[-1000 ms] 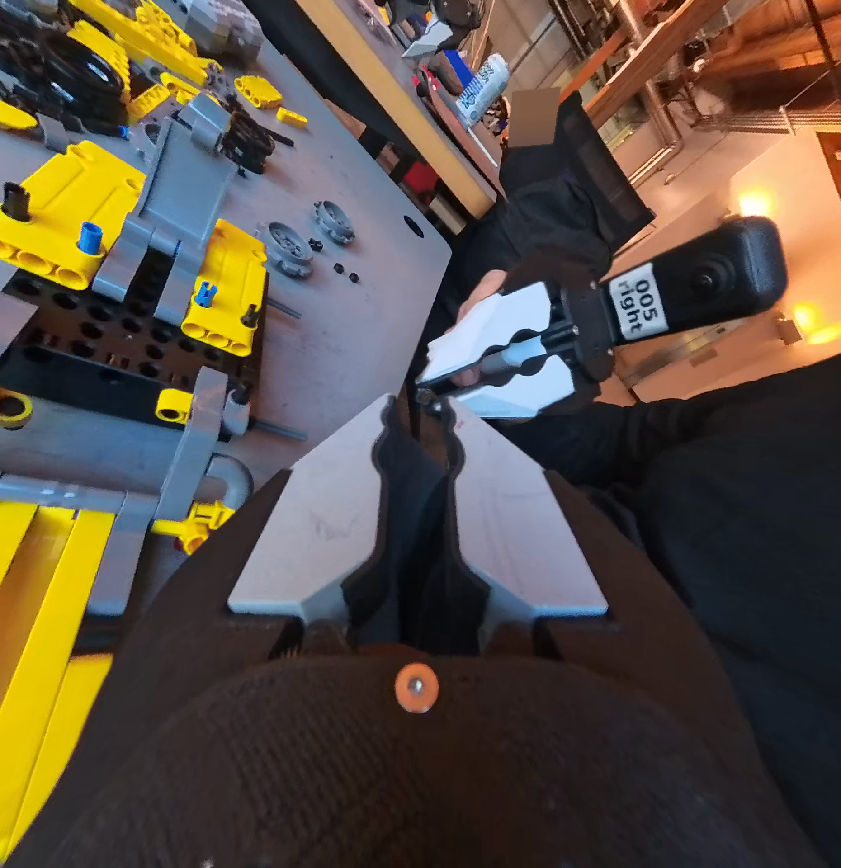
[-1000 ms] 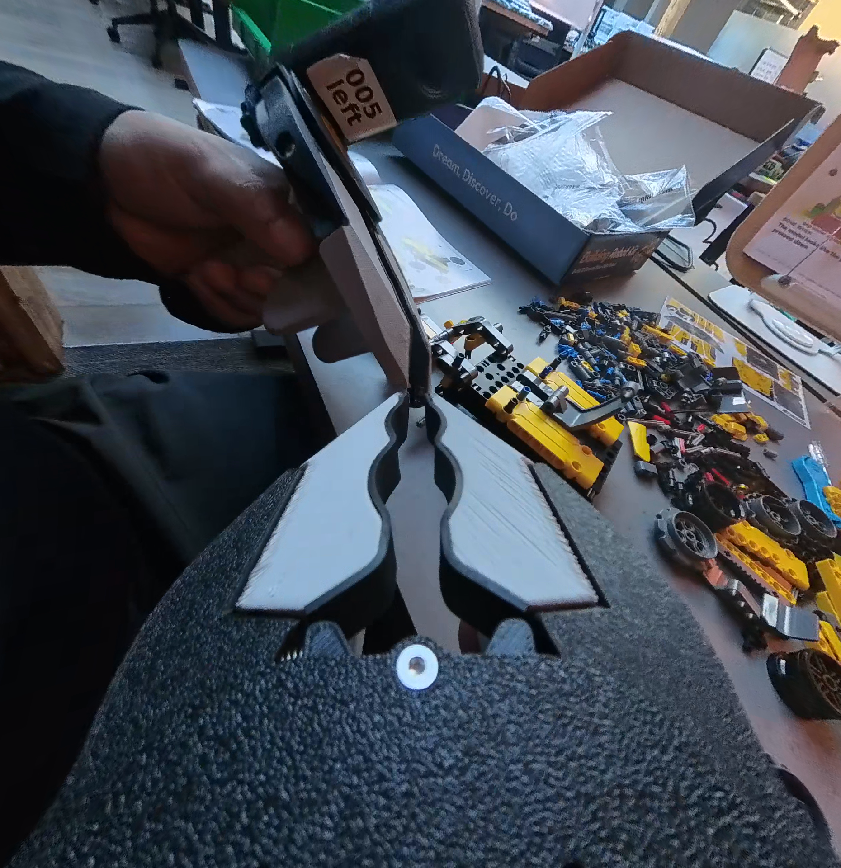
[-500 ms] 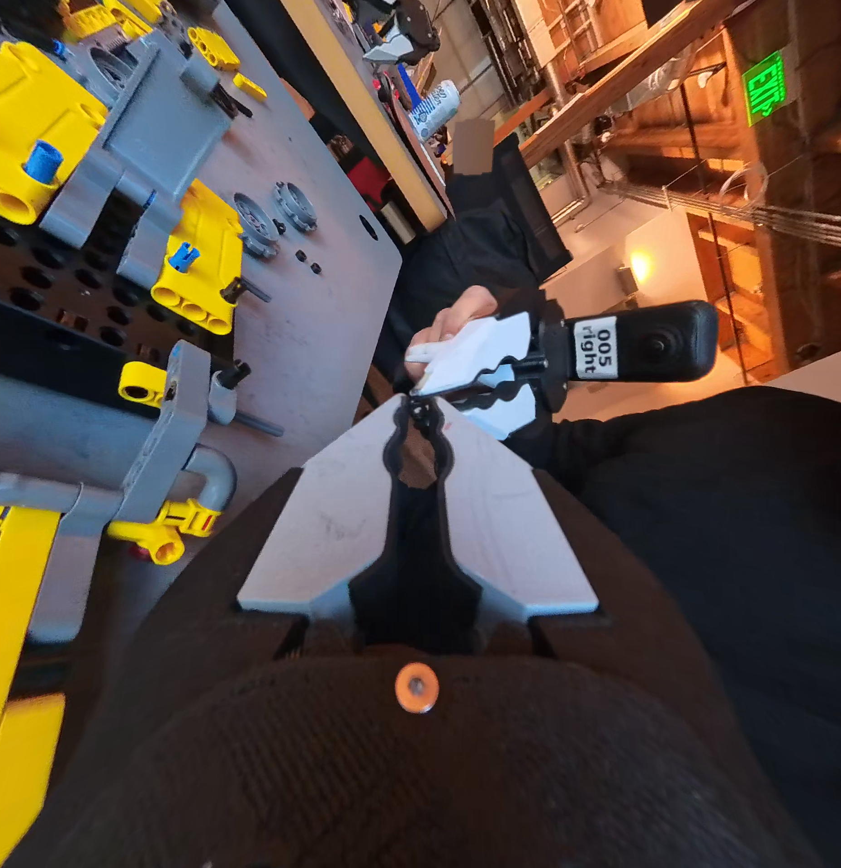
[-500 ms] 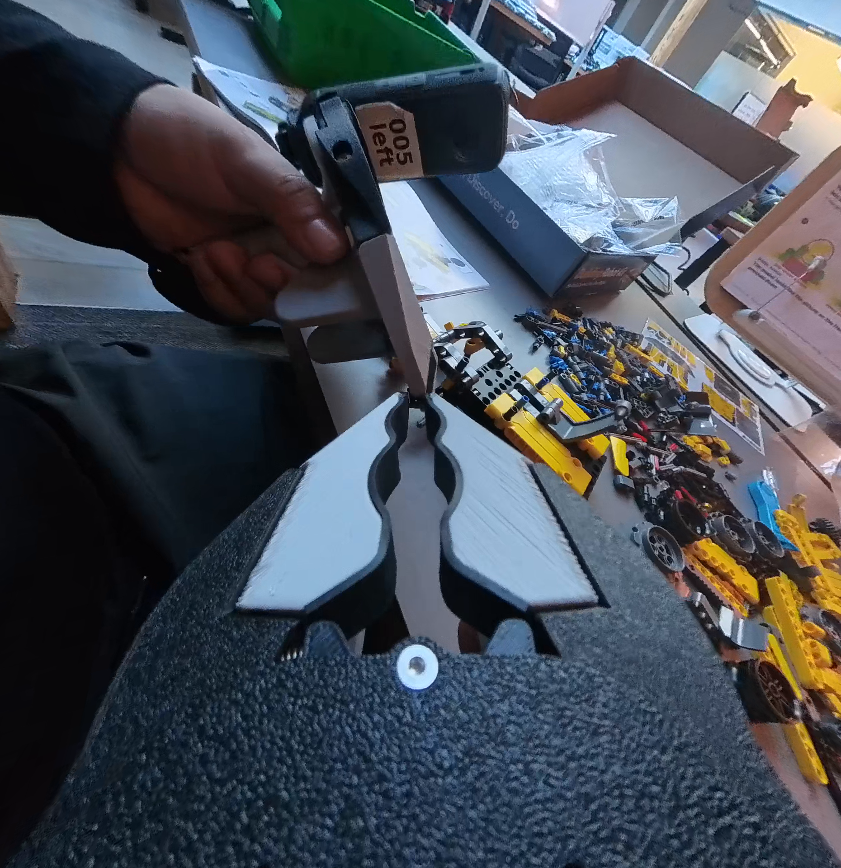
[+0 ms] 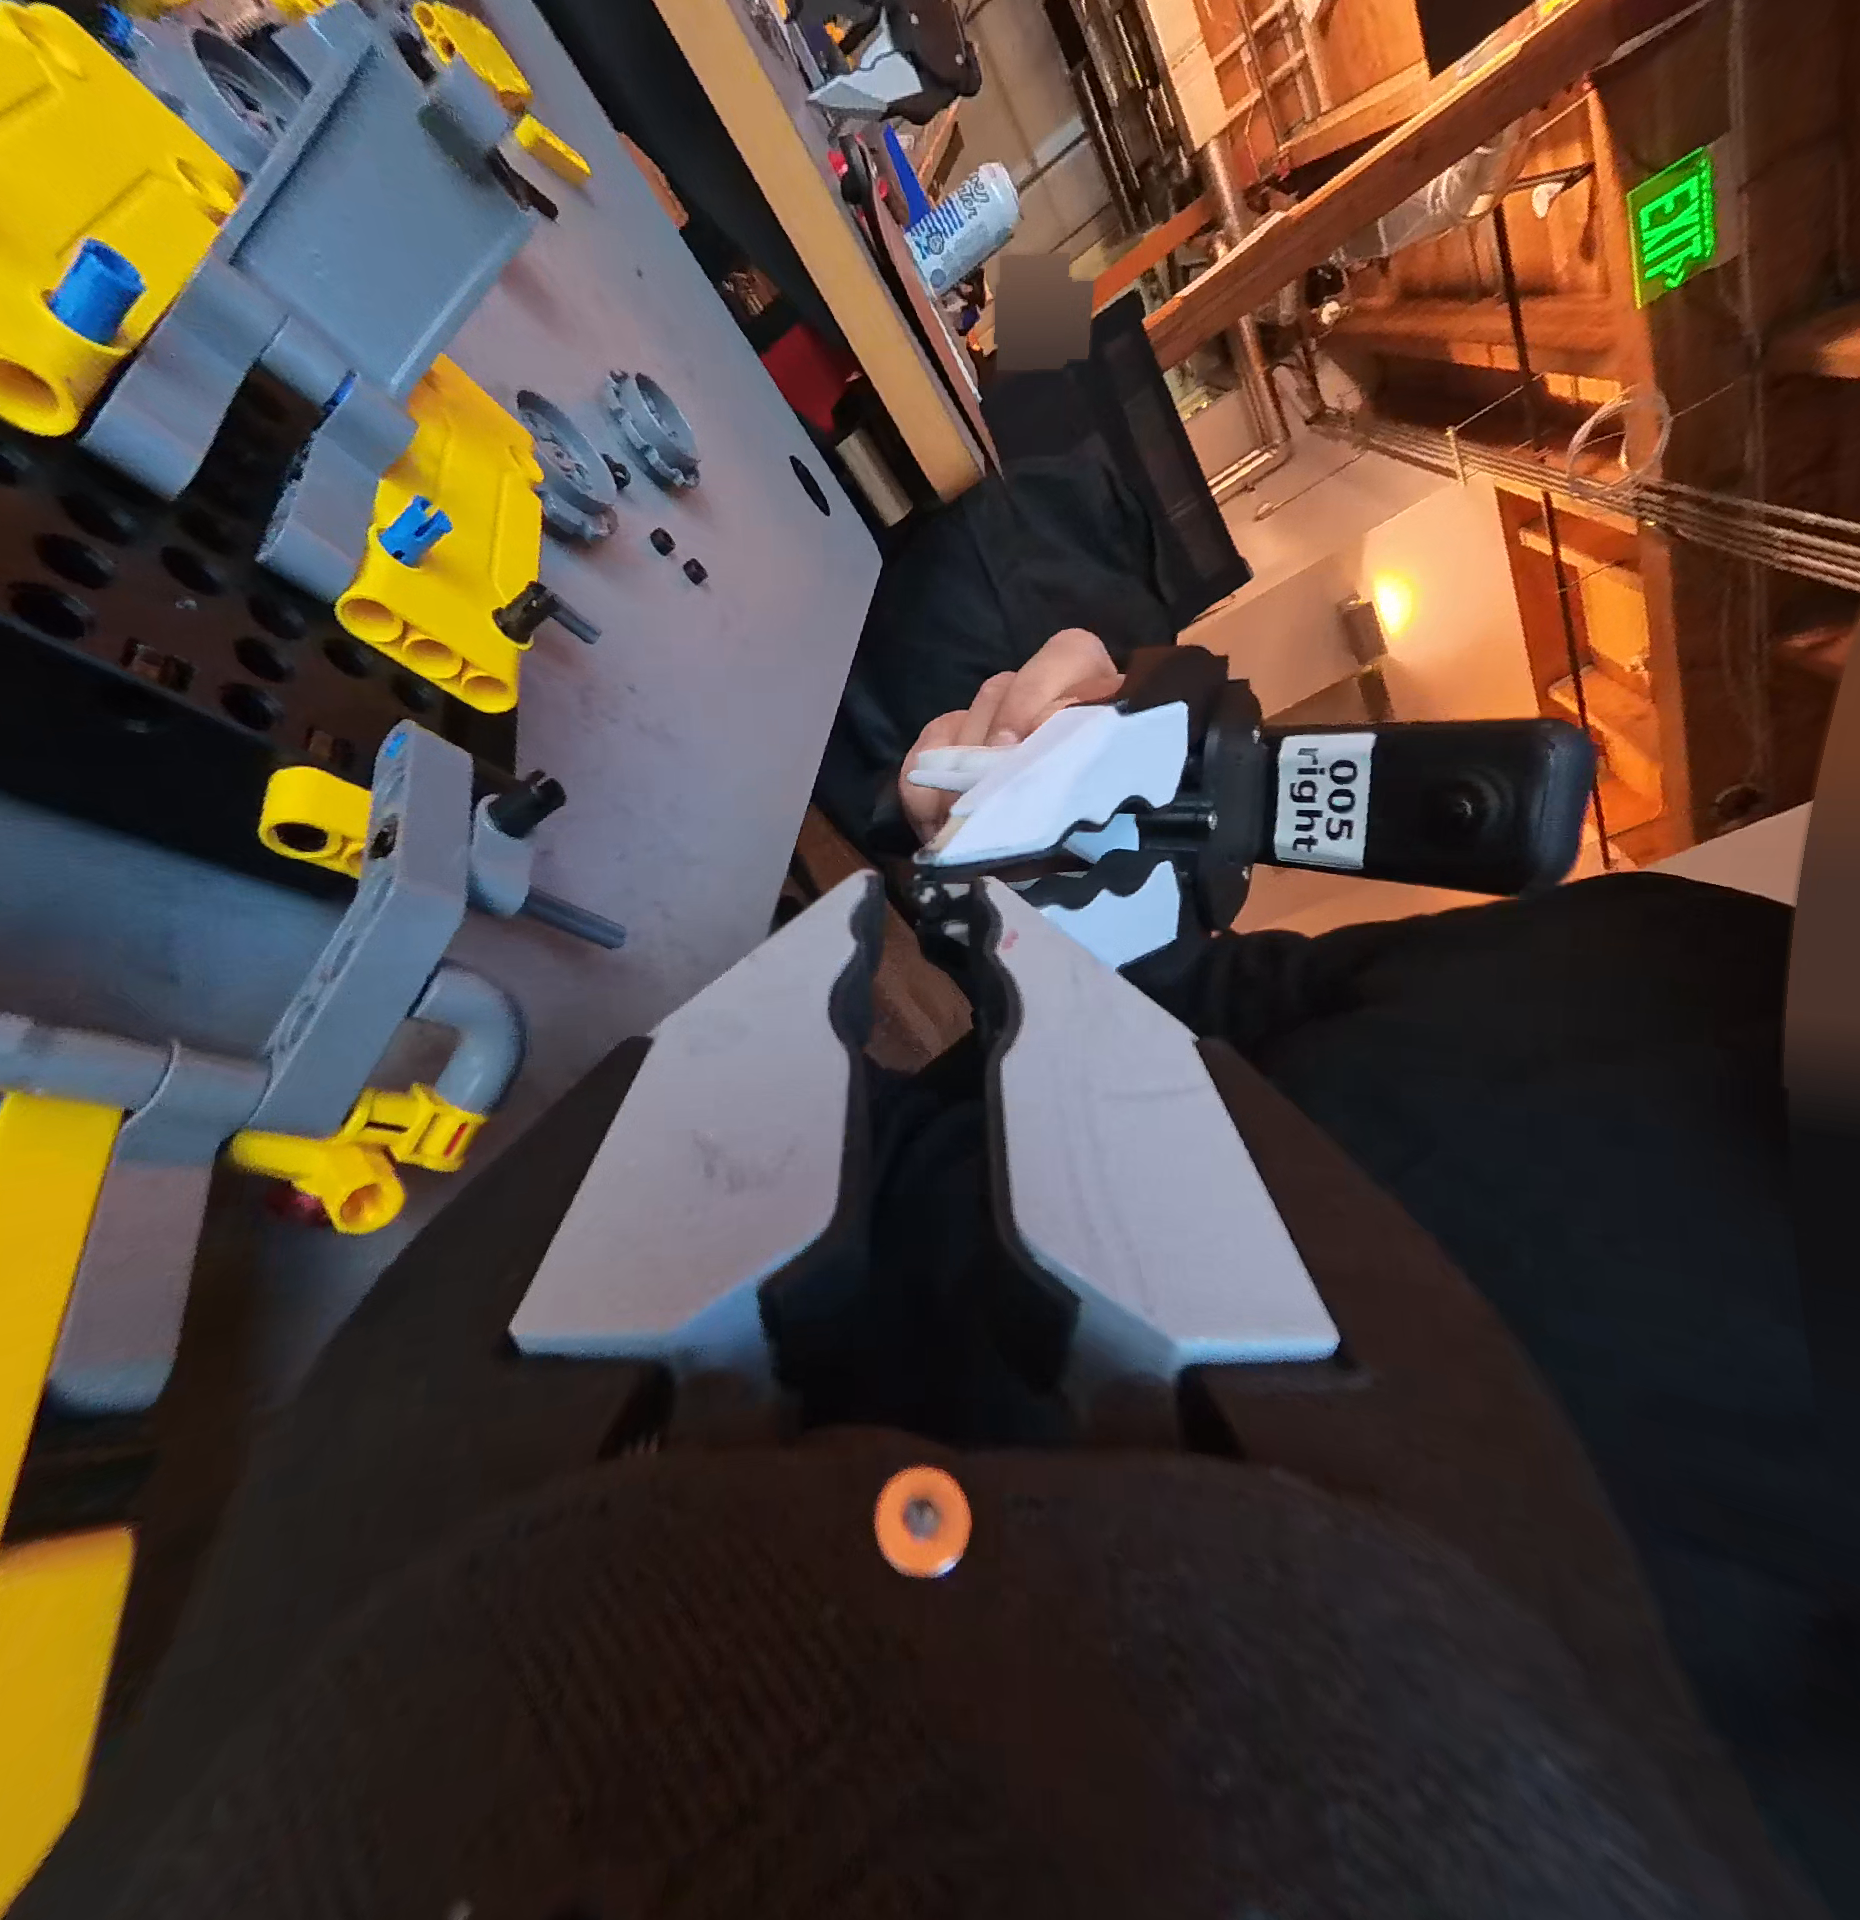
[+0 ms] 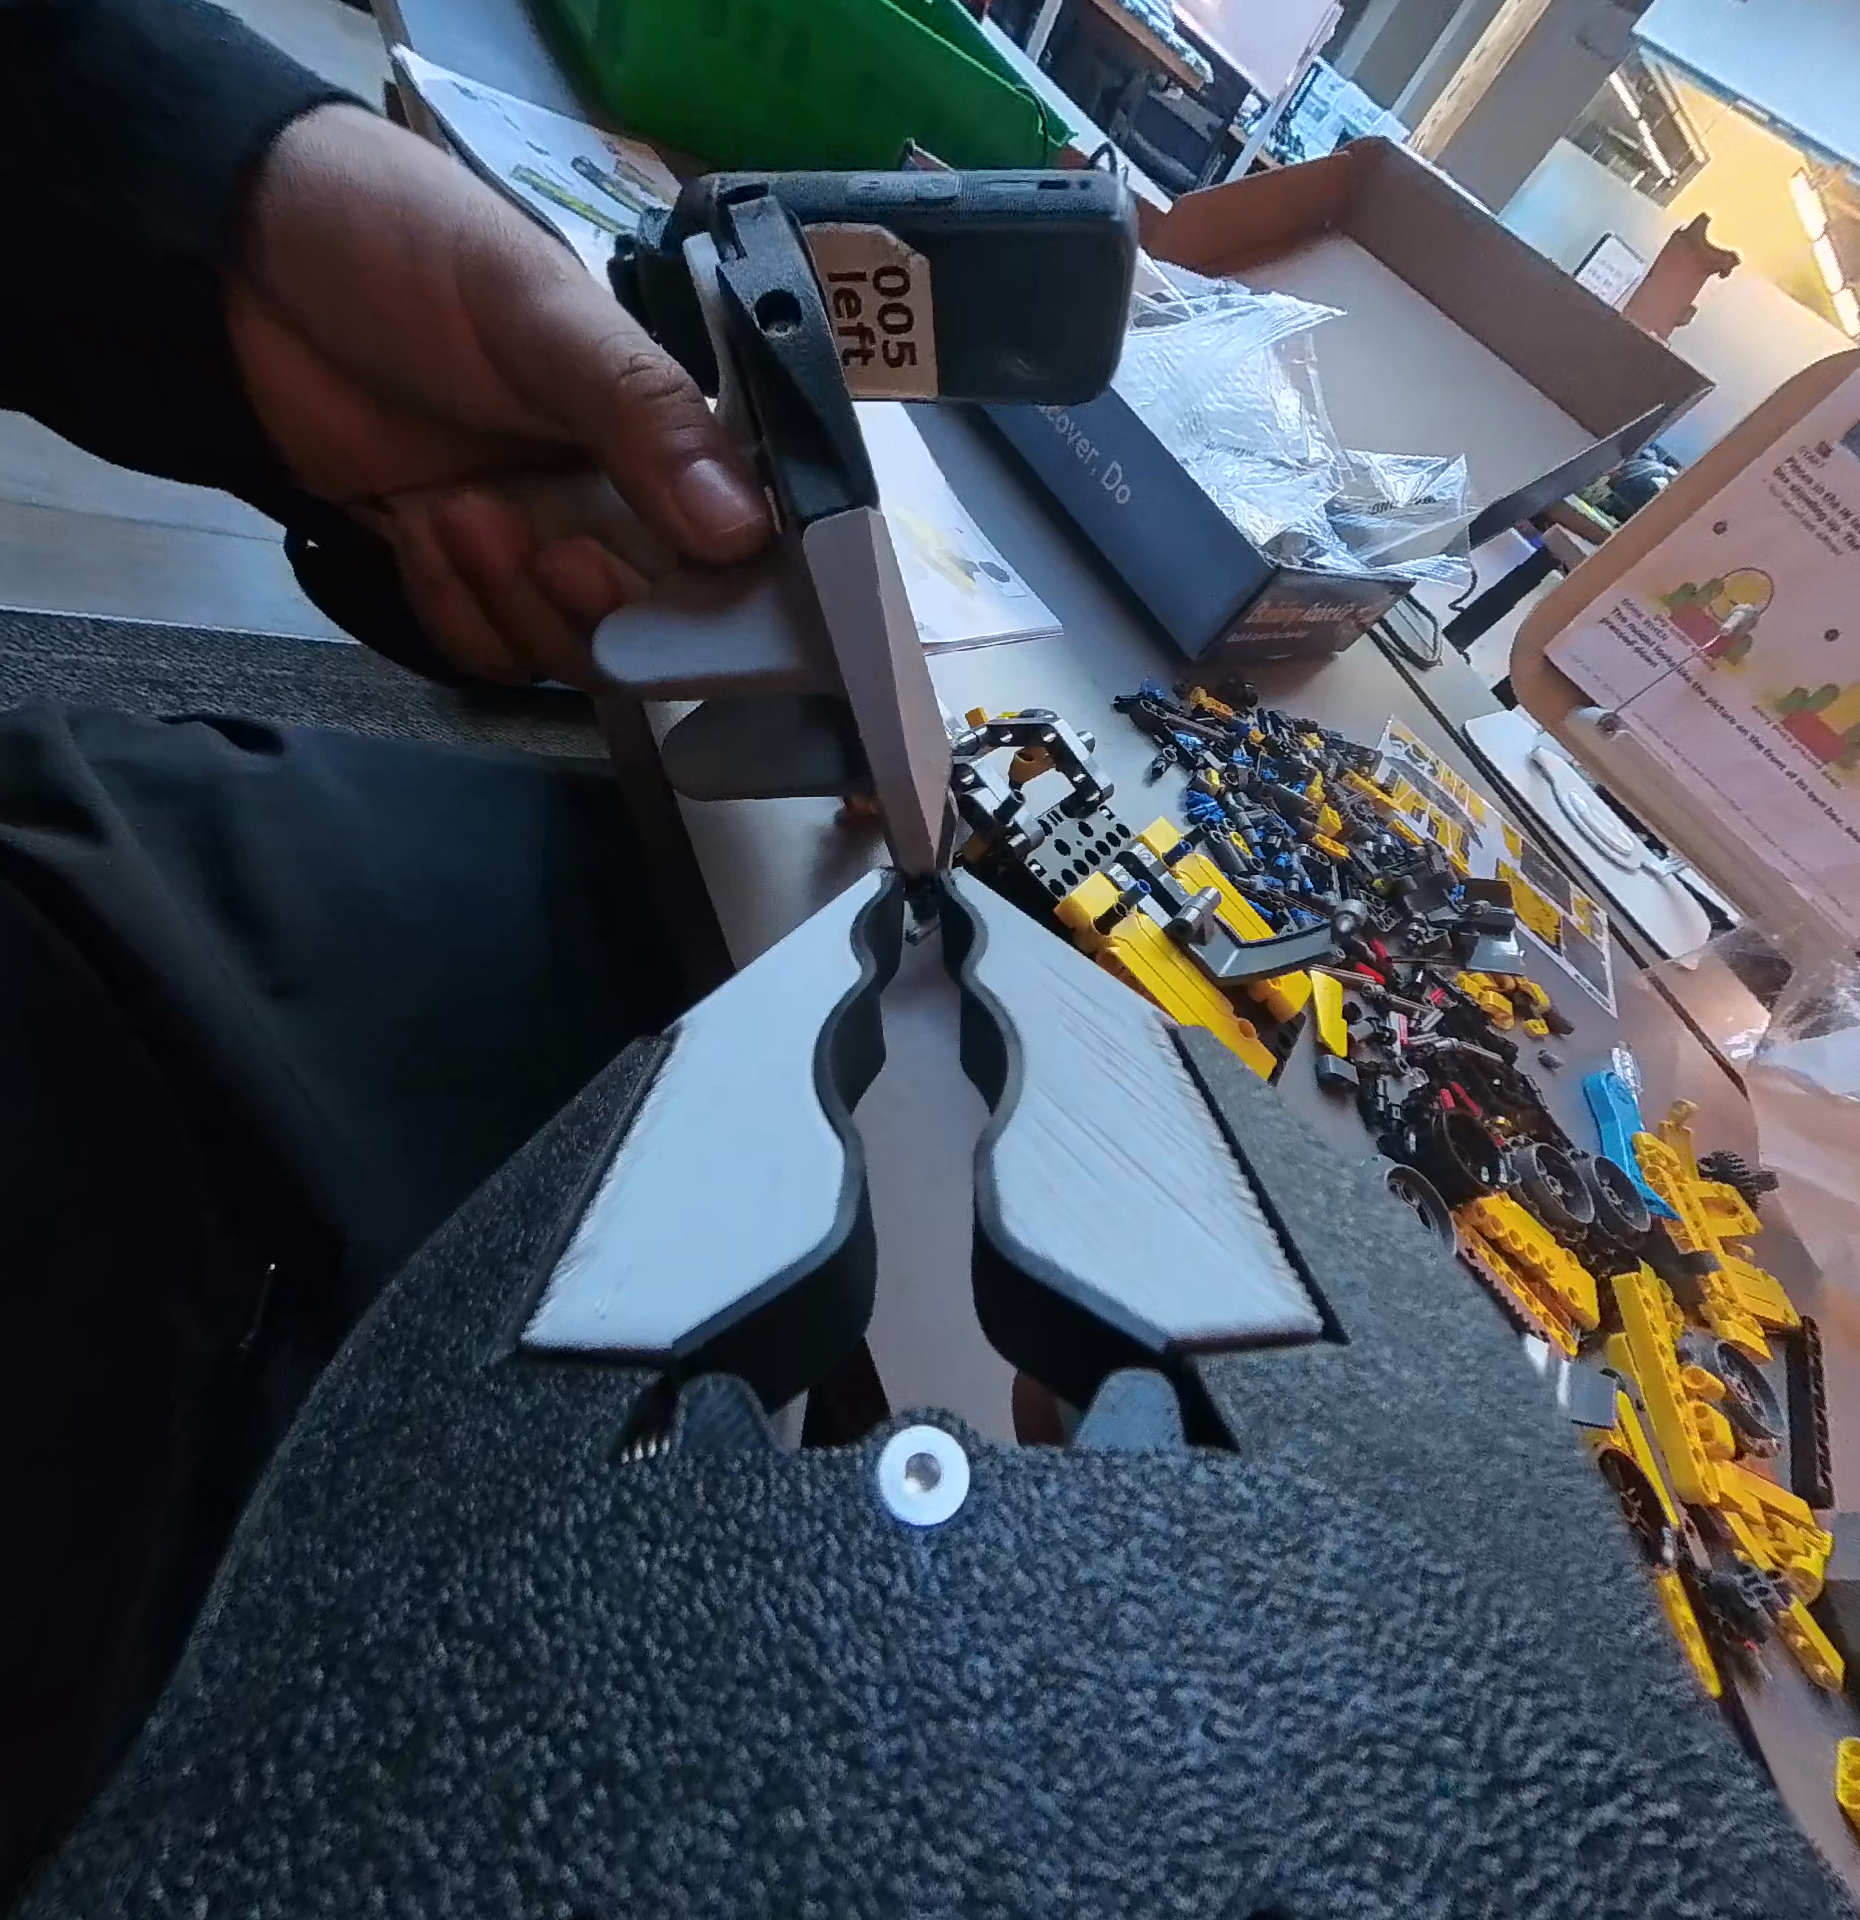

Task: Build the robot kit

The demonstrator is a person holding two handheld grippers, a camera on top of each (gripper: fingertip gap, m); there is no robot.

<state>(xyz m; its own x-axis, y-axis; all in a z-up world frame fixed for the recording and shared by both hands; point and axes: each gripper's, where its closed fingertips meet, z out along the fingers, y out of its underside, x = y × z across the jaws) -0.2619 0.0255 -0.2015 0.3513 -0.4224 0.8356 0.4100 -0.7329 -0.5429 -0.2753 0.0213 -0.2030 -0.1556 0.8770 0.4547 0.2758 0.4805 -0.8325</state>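
Up close, clamping hard with the right gripper (image 6: 921,883): fingers (image 6: 1061,1174) drawn almost together, tips nipping a small black piece (image 6: 918,920). Meeting it tip to tip with the left gripper (image 5: 934,896), fingers (image 5: 728,1122) a little apart, straddling that same piece. Cannot tell whether touching it. Held in mid-air just off the counter (image 5: 677,727) edge, above a dark-clad lap, likely so both tools can reach so tiny a part freely.

Moving out: passing a half-built yellow, grey and black model (image 6: 1113,883) at the near edge, kept close, probably for fitting. Then a loose heap of parts (image 6: 1425,935) spread beyond it.

Spotting printed tags on both cameras, a white one (image 5: 1321,805) and a tan one (image 6: 874,312), plainly there to tell the tools apart. Farther back, catching lettering on a dark blue box (image 6: 1165,520) stuffed with plastic bags, an open booklet (image 6: 957,561), and far off a lit green sign (image 5: 1674,223).
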